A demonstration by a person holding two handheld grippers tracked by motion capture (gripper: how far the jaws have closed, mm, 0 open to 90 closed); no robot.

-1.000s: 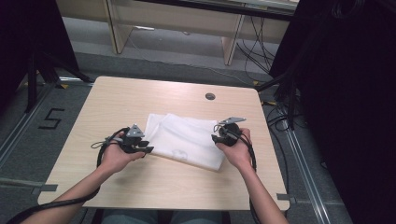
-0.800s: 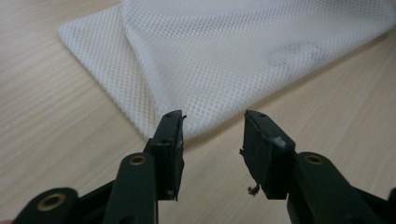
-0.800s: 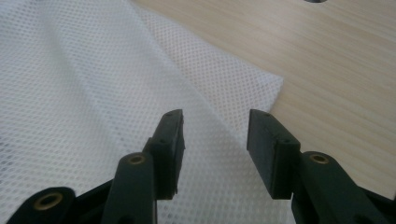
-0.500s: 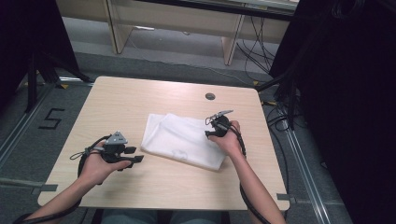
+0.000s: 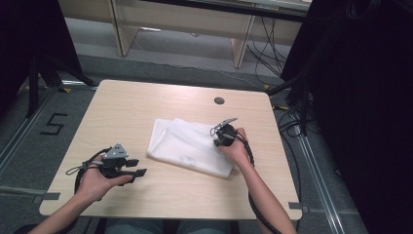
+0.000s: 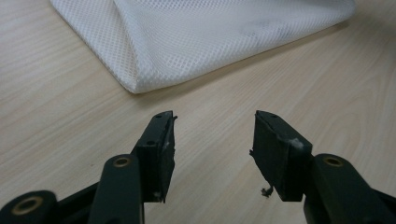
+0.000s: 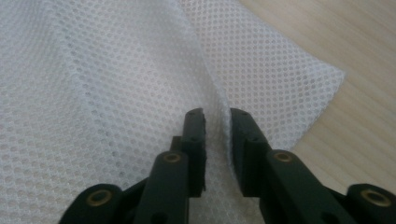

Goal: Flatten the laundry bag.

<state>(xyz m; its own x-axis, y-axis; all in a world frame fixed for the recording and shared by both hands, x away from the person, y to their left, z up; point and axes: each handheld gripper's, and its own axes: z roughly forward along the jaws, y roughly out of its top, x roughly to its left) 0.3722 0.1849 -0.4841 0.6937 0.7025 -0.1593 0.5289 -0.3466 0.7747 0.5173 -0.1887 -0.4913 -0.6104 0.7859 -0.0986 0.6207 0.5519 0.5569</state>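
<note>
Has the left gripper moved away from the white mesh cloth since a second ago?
Yes. The left gripper has slid off the white mesh cloth toward the table's near left corner, jaws open and empty above bare wood.

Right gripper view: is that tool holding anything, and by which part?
Yes: the right tool has just closed on a raised fold of the white mesh cloth, near its corner. The left tool is open, holding nothing.

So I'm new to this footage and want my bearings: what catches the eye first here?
The white mesh cloth, folded and lying mid-table, stands out against the pale wooden table. At its right edge the right gripper has just been closing, its jaws pinching a raised fold of the mesh. The left gripper rests apart near the table's front left, jaws open over bare wood.
</note>
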